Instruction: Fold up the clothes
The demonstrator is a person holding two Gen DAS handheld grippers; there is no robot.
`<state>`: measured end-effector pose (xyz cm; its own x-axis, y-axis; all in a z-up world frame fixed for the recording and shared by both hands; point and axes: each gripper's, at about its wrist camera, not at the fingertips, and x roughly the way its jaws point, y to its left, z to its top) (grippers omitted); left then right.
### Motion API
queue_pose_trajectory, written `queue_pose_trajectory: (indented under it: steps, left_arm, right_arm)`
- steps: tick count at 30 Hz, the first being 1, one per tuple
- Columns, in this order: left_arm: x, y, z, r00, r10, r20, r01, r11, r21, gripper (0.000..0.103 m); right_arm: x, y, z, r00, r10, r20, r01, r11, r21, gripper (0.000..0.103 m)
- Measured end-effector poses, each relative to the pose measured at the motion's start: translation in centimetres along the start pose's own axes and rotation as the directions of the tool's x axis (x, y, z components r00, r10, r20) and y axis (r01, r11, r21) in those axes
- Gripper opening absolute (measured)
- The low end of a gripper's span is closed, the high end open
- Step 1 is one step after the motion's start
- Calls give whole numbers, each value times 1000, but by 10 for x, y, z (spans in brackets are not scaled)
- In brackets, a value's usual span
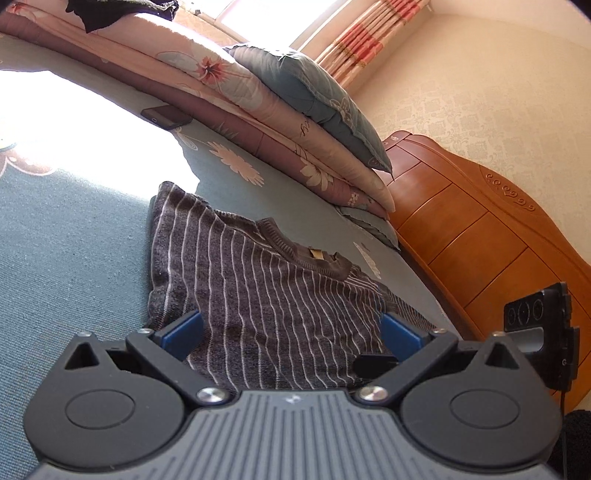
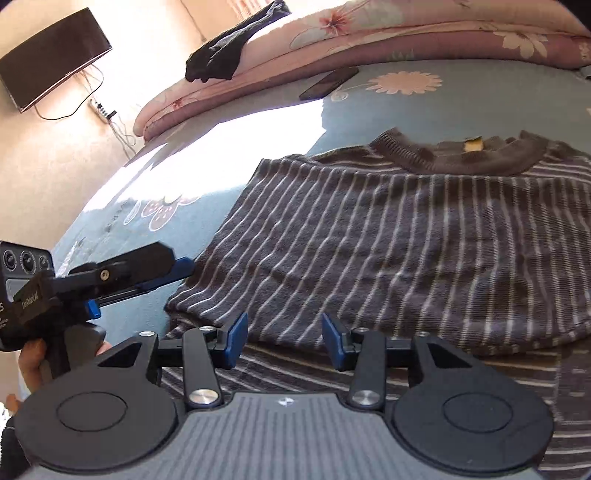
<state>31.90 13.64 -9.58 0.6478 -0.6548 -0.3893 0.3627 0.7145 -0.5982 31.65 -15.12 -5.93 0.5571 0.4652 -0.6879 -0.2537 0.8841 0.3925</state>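
Both blue-padded black tools, left (image 1: pixel 290 334) and right (image 2: pixel 284 341), hover spread and empty over the grey white-striped knit sweater (image 2: pixel 388 236) lying partly folded on the teal floral bed (image 1: pixel 66 258); a shallow pinch risks catching one layer, skewing the fold.

1. Setting: a home bedroom.
2. Bed (image 1: pixel 74 258) with a blue-green floral sheet, lit by a patch of sunlight.
3. Folded floral quilts (image 1: pixel 207 85) stacked along the bed, a pillow (image 1: pixel 314 92) on top.
4. Carved wooden headboard (image 1: pixel 480 229).
5. Patterned wallpaper (image 1: pixel 498 92); red-checked curtain (image 1: pixel 369 33) at a bright window.
6. Wall-mounted television (image 2: pixel 51 55), power strip (image 2: pixel 101 109) and cables below.
7. Phone (image 2: pixel 328 83) lying on the sheet.
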Motion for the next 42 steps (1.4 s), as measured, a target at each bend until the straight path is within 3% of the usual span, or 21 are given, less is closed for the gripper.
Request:
queue_pose_trajectory:
  steps: [4, 7, 9, 13, 18, 22, 27, 31, 33, 37, 42]
  left_arm:
    - [12, -4, -6, 998, 34, -57, -32, 999, 33, 101]
    - [15, -6, -10, 996, 61, -69, -57, 996, 65, 101]
    - [15, -7, -11, 995, 66, -72, -60, 995, 75, 101]
    - [15, -7, -12, 995, 71, -74, -65, 995, 81, 101]
    - [15, -9, -12, 994, 79, -76, -71, 993, 95, 101]
    - [16, -10, -13, 994, 80, -77, -73, 992, 101, 101]
    - [16, -9, -12, 994, 81, -78, -73, 992, 101, 101]
    - [17, -10, -13, 993, 87, -78, -79, 991, 109, 101]
    - [18, -10, -13, 993, 88, -78, -79, 991, 112, 101]
    - [18, -10, -13, 993, 84, -78, -75, 991, 109, 101]
    - [17, -9, -13, 994, 80, -78, -72, 992, 100, 101]
  right_arm:
    - [-26, -61, 11, 982, -162, 94, 148, 979, 143, 49]
    - [-25, -101, 9, 971, -228, 75, 205, 950, 235, 51]
    - [-20, -113, -2, 976, -213, 33, 197, 944, 266, 53]
    - [-34, -102, -12, 984, -171, 42, 161, 969, 187, 55]
    - [-45, -120, 10, 955, -261, 141, 227, 950, 216, 55]
    - [-30, -145, 12, 955, -292, 53, 269, 926, 264, 56]
    - [-45, -130, -4, 954, -301, 15, 290, 932, 218, 57]
    - [-47, -105, 11, 948, -307, 84, 293, 945, 147, 57]
    - [-34, -92, 21, 948, -308, 79, 298, 948, 115, 56]
    - [-9, -79, 16, 966, -260, 18, 257, 962, 87, 55]
    - [-1, -73, -2, 970, -237, -44, 240, 967, 80, 54]
